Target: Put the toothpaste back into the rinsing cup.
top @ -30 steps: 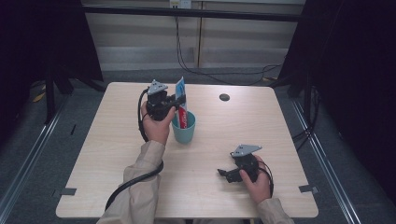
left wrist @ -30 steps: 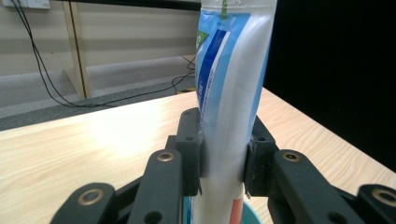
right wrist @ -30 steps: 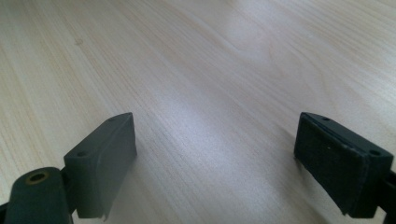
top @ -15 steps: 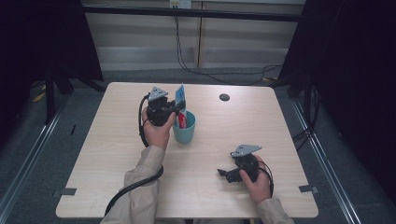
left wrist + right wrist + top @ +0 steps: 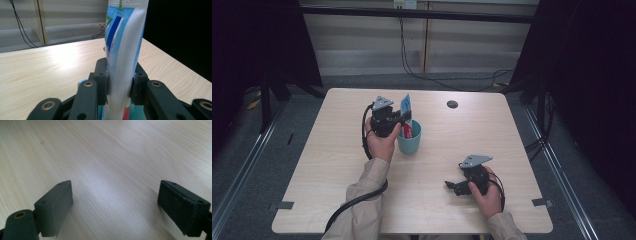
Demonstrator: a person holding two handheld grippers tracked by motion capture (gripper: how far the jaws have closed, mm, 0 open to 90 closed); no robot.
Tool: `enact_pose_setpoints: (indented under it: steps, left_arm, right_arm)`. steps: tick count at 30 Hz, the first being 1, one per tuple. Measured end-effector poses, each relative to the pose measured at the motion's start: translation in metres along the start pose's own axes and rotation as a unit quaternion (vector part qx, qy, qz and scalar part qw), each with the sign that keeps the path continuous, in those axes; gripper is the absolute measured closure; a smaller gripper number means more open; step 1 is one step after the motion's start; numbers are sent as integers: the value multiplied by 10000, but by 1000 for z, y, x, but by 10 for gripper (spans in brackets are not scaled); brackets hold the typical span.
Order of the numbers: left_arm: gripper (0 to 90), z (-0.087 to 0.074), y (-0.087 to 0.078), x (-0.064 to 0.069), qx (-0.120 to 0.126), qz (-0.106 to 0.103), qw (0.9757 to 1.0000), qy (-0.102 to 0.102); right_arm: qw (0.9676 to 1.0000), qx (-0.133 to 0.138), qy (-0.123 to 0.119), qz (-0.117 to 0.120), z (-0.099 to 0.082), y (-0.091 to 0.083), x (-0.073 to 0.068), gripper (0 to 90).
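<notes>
From the high view, the left gripper stood at the rim of a teal cup near the middle of the tabletop, clamped on a tube that rose upright out of the cup. The tube's long axis ran close to vertical, its lower end inside the cup beside something red, so the coming move likely turned on that axis staying over the cup's mouth. The right gripper lay well apart, low on the near right of the tabletop, so the left hand was plainly the nearer one. A small dark disc sat toward the far edge.

In the left gripper view, the jaws pressed both sides of the tube, which was white with blue and green print and a flat crimped top. A sliver of the cup showed below.

In the right gripper view, the jaws stood wide apart over bare tabletop, nothing between them.
</notes>
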State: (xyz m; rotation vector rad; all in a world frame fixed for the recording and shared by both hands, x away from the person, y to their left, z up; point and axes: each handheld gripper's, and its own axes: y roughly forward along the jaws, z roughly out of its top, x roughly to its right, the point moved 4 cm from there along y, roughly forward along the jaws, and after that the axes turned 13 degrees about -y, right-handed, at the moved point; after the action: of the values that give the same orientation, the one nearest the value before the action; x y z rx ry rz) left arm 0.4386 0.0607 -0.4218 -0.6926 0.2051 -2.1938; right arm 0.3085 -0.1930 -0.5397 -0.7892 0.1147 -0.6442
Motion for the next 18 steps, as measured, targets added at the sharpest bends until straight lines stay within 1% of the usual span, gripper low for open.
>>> enact_pose_setpoints:
  steps: [5,12,15,18]
  left_arm:
    - [725,-1,0,0,-4,52,10000,-2]
    - [724,-3,1,0,-36,43,10000,22]
    - [722,-3,1,-1,-25,93,10000,21]
    - [719,-2,1,-3,-18,110,9999,-52]
  right_arm:
    - [10000,-4,-1,3,0,0,0,124]
    - [10000,-5,0,3,0,0,0,123]
    - [10000,-4,-1,2,0,0,0,124]
    - [10000,0,-1,0,0,0,0,124]
